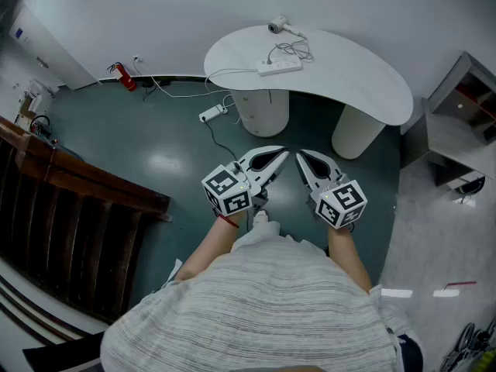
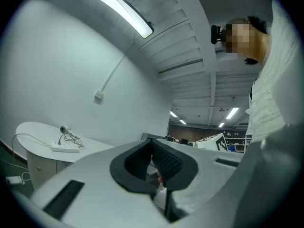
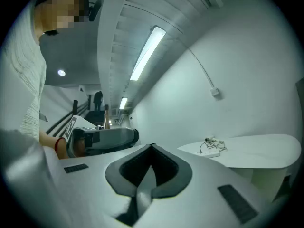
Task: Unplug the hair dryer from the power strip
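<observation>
Holds the left gripper and right gripper side by side, both shut tight on nothing; stands well away from the white table; at its far end, hair dryer near the power strip; cord maybe plugged in, too small to tell.

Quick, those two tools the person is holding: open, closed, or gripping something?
Left hand-held gripper: closed, holding nothing.
Right hand-held gripper: closed, holding nothing.
</observation>
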`<action>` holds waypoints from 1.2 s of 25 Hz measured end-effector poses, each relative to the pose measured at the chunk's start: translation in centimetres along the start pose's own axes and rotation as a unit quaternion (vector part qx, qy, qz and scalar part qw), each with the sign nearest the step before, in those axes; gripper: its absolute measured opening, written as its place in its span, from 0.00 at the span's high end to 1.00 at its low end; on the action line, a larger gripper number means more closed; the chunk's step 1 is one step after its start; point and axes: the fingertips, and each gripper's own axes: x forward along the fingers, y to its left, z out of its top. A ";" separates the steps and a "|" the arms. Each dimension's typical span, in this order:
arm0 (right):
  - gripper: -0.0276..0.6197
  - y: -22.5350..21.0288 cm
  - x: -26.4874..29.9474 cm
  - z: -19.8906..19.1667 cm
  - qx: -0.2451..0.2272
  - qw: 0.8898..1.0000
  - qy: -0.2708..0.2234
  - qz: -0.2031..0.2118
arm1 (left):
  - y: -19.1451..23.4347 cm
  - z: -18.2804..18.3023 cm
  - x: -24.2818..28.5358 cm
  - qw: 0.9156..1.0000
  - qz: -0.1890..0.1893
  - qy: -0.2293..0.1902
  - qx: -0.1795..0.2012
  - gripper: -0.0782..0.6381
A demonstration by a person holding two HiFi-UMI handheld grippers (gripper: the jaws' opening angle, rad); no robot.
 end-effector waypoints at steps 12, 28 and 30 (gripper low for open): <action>0.92 0.6 1.3 -0.5 -0.001 1.000 0.014 0.005 | 1.4 0.0 -0.9 1.000 0.003 -0.010 -0.020 0.88; 0.92 -0.7 4.7 -1.0 0.016 1.000 0.020 0.006 | 5.3 -0.9 -0.8 0.998 0.009 -0.007 -0.055 0.88; 0.92 -1.1 5.7 -1.0 0.015 1.000 0.024 0.008 | 6.5 -0.7 -0.7 0.998 0.011 -0.008 -0.058 0.88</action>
